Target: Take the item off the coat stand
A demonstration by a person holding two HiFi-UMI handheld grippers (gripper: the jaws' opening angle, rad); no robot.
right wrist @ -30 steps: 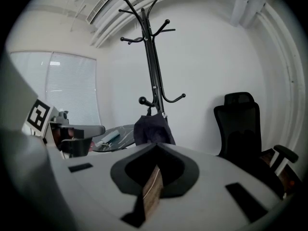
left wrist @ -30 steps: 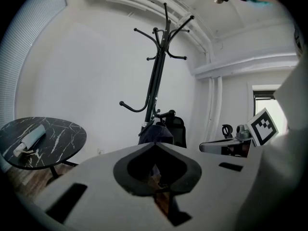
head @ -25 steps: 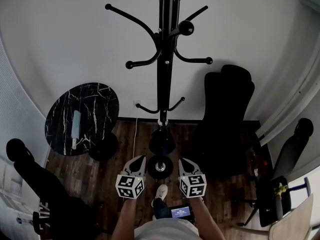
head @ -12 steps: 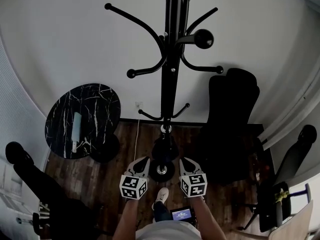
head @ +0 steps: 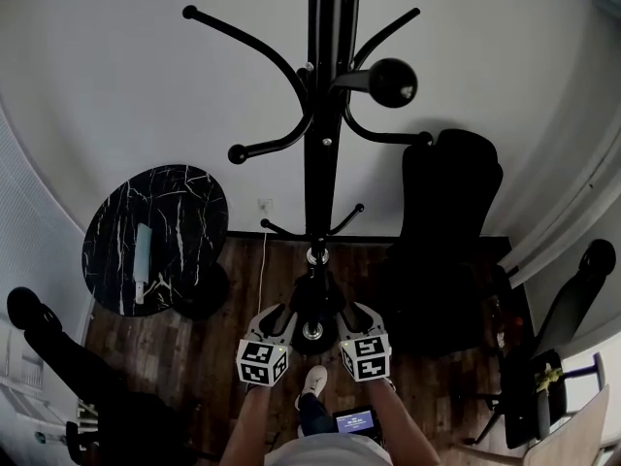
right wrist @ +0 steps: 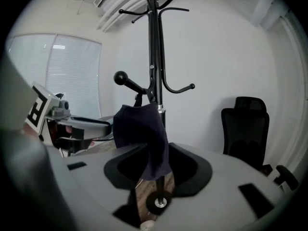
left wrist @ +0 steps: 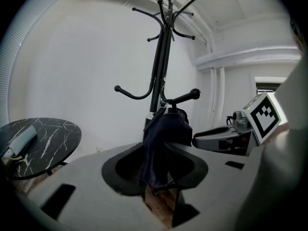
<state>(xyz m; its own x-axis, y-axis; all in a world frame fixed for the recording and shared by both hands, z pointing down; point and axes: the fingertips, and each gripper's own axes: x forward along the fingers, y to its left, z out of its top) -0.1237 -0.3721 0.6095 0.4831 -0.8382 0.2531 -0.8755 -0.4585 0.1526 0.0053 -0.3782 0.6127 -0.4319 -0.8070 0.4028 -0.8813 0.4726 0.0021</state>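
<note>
The dark navy cloth item (left wrist: 162, 146) hangs from a low hook on the coat stand (head: 315, 144), close against the pole. Its long axis is upright: the top is caught at the hook and the loose lower edge points straight down toward the stand's round base (head: 310, 333). It hangs above the wooden floor (head: 243, 289) (what kind of item it is cannot be told from the folds). From the head view it shows only as a dark bunch low on the pole, between the two grippers. The left gripper (head: 278, 316) and the right gripper (head: 353, 315) flank the base, one on each side. Both sets of jaws are opening. In each gripper view the cloth hangs in line with the gap between the pads, but the pads do not press on it. The pole stands directly behind the cloth, and curved black hook arms spread above it. A ball-tipped arm (head: 392, 81) juts toward the right. A round black marble table (head: 194, 212) stands to the left of the stand, with a pale slim object (head: 143, 250) lying on it. A black office chair (head: 451, 221) stands to the right, against the white wall. A thin white cable (head: 263, 260) runs down from a wall socket beside the pole.
</note>
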